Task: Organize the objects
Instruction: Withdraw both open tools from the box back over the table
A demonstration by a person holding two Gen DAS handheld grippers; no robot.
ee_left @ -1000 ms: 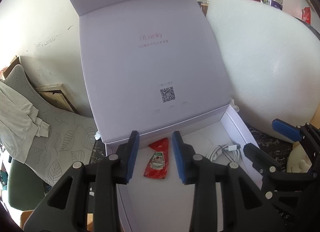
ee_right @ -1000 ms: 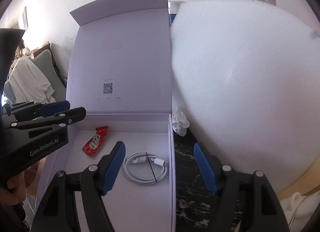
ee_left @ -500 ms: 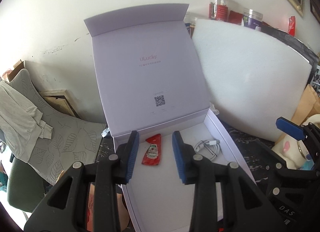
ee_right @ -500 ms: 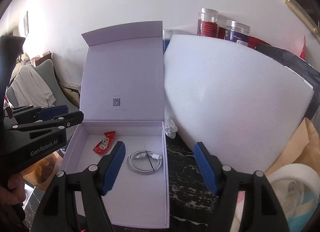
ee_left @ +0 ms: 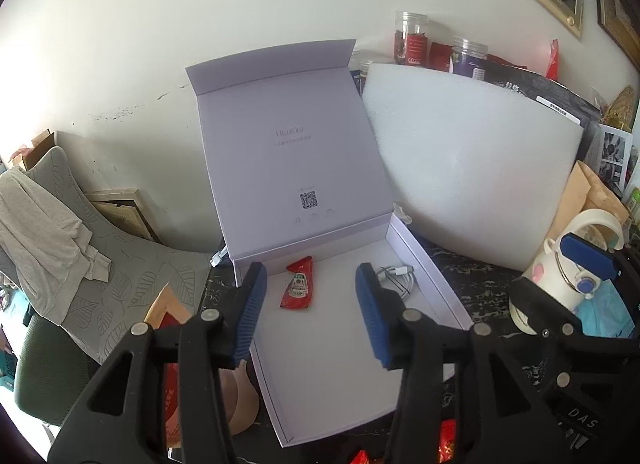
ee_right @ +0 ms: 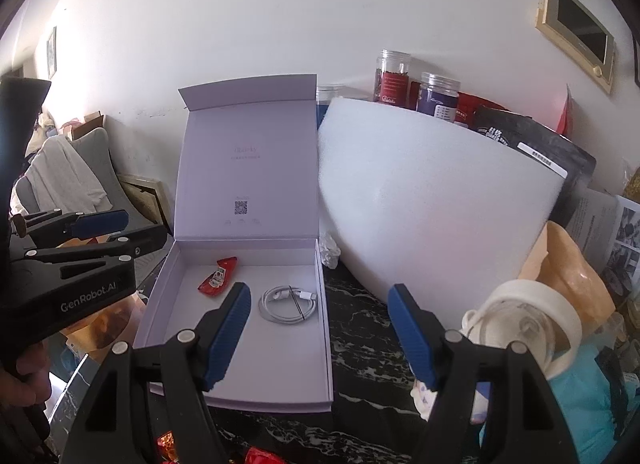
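A big white foam sheet (ee_right: 432, 216) is leaning against the far wall on the right, its left edge just beside the raised lid of the white box (ee_right: 244, 352). The box is sitting open on the dark marbled desk (ee_right: 360, 328), left of the foam, with its lid (ee_left: 288, 160) standing upright at the far side and showing a small square code near its lower edge.

The left tongs (ee_left: 310, 306) are hovering over the near left part of the box, blue-padded jaws spread well apart and gripping nothing. The right tongs (ee_right: 320, 334) are hanging over the box's near right corner and the desk beside it, jaws gaping wider and likewise empty. A hand (ee_right: 20, 368) is gripping the left tool's handle at the left edge of the right wrist view.

A white kettle-like jug (ee_left: 576, 260) is standing on the right, near the foam's lower corner. Clear jars (ee_right: 394, 76) are lining up behind the foam along the wall.

Inside the box, a coiled white cable (ee_right: 288, 302) is lying toward the far right side of the floor. A red sauce packet (ee_left: 298, 284) is lying to its left, near the far wall, apart from the cable. A crumpled white scrap (ee_right: 330, 250) is resting on the desk between box and foam.
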